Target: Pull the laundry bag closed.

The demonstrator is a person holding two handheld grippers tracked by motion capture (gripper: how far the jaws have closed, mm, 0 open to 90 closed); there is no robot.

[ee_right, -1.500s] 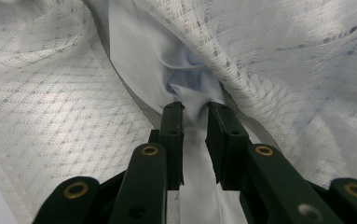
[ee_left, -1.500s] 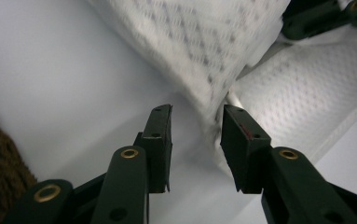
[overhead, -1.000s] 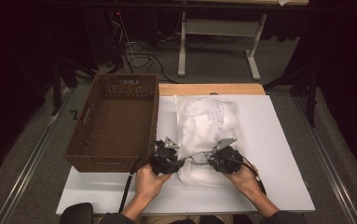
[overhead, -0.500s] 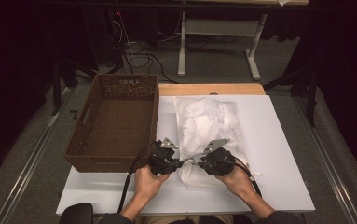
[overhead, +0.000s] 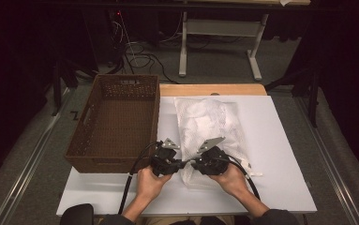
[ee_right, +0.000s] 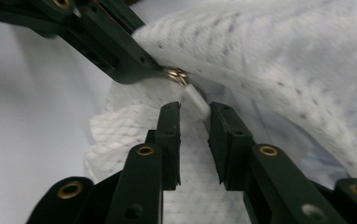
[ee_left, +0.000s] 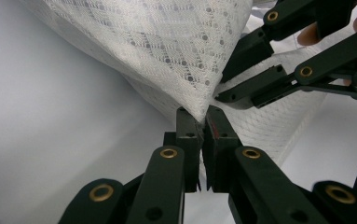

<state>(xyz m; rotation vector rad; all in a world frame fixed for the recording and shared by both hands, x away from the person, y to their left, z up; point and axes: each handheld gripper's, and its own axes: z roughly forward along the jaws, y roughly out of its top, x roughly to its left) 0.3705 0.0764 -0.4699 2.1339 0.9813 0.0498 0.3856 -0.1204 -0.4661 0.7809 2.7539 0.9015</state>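
Nearest the person, both hands came in from the bottom edge of the high view, each with a gripper, the two close together at the near end of the white mesh bag (overhead: pixel 211 129).

Left gripper (overhead: pixel 179 165): a second ago its jaws were closing; by now they were clamped on a corner of the mesh bag (ee_left: pixel 167 51). In the left gripper view the fabric (ee_left: pixel 199 109) was pinched tight between the two black jaws and stretched up and away from them. The hand itself sat in the same spot as before.

Right gripper (overhead: pixel 193 165): jaws a little apart, and they had just narrowed slightly. In the right gripper view a white strip of the bag (ee_right: pixel 195 100) ran between the jaws, with a small metal zip pull (ee_right: pixel 178 76) just beyond the tips. Could not tell if the pads actually pressed on the strip. Compared with a second earlier, this hand had shifted inward, toward the left gripper, so the gap between the two grippers was smaller.

The bag lay flat on the white table top (overhead: pixel 280 154), right of centre, its near corner lifted by the left gripper. Its place on the table matched the earlier frames.

Farther off, the brown woven basket (overhead: pixel 116 122) stood at the table's left side, just beside the bag, unmoved. Beyond the table, a grey floor with cables (overhead: pixel 139 58) and a white table frame (overhead: pixel 219 42).
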